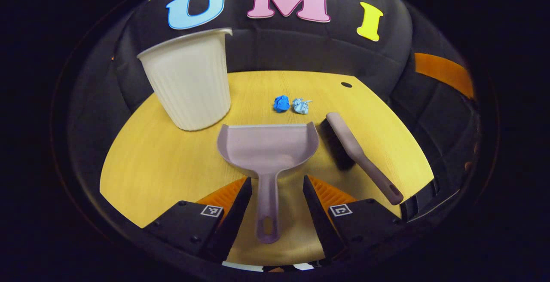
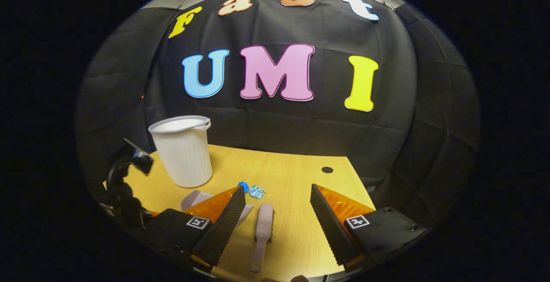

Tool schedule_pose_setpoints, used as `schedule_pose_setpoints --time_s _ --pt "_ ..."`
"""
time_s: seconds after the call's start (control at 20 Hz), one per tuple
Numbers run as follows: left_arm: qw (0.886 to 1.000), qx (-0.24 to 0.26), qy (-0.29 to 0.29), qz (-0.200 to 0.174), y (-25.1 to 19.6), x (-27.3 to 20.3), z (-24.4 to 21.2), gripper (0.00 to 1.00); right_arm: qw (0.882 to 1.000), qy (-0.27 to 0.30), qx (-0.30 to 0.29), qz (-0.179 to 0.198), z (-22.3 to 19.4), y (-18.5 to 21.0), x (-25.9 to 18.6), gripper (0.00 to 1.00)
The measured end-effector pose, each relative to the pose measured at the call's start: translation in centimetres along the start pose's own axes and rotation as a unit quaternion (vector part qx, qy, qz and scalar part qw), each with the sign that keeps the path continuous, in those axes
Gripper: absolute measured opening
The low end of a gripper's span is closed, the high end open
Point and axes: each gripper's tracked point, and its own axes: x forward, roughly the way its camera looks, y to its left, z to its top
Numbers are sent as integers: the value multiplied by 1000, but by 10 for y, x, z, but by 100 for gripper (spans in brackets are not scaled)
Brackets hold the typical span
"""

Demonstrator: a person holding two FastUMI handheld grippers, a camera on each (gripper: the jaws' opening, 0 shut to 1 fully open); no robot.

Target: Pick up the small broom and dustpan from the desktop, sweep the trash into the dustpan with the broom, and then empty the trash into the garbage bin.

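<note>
Yellow wooden desk (image 1: 163, 166). Dustpan (image 1: 268, 146) lies flat, handle pointing back between spread fingers of left gripper (image 1: 275, 204), not gripped. Right gripper (image 2: 275, 222) spread too, above broom (image 2: 263, 230), handle toward it.

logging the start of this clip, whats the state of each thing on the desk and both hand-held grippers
dustpan: flat on the desk, handle between the left fingers, not gripped
small broom: lying on the desk, untouched
blue paper balls: two, loose on the desk, unswept
garbage bin: upright, open top
left hand-held gripper: open
right hand-held gripper: open, above the broom handle
</note>
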Motion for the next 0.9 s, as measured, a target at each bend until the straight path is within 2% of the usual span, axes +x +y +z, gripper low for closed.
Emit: schedule_pose_setpoints --time_s 0.05,0.25,0.4,0.45,0.5,0.6,0.65,0.7,0.8,0.85,0.9 --pt "1000 -4 19 4 3 6 -2 73 1000 5 -1 7 -3 0 2 98" --pt "996 -11 88 26 11 25 -1 72 999 32 0 5 -20 -14 10 98" --pt "990 -9 143 16 14 40 -12 60 996 80 27 3 -41 -17 18 98" --pt "986 -10 163 16 14 42 -16 53 995 96 37 2 -47 -18 18 94" --pt "985 -11 171 13 14 42 -17 43 993 106 41 -2 -52 -20 19 99" --pt "985 -4 170 16 17 48 -14 40 993 115 39 -12 -56 -24 23 99" --pt "984 -3 177 15 17 47 -14 37 991 125 38 -12 -61 -24 25 94" --pt "982 2 186 13 17 46 -15 33 990 138 40 -10 -66 -20 26 99" --pt "980 19 198 12 19 49 -13 32 984 171 40 1 -83 -11 28 99" --pt "979 22 204 13 21 49 -14 34 981 193 38 6 -92 -7 29 94" --pt "978 18 207 12 21 50 -14 31 977 212 38 10 -101 -4 28 99"
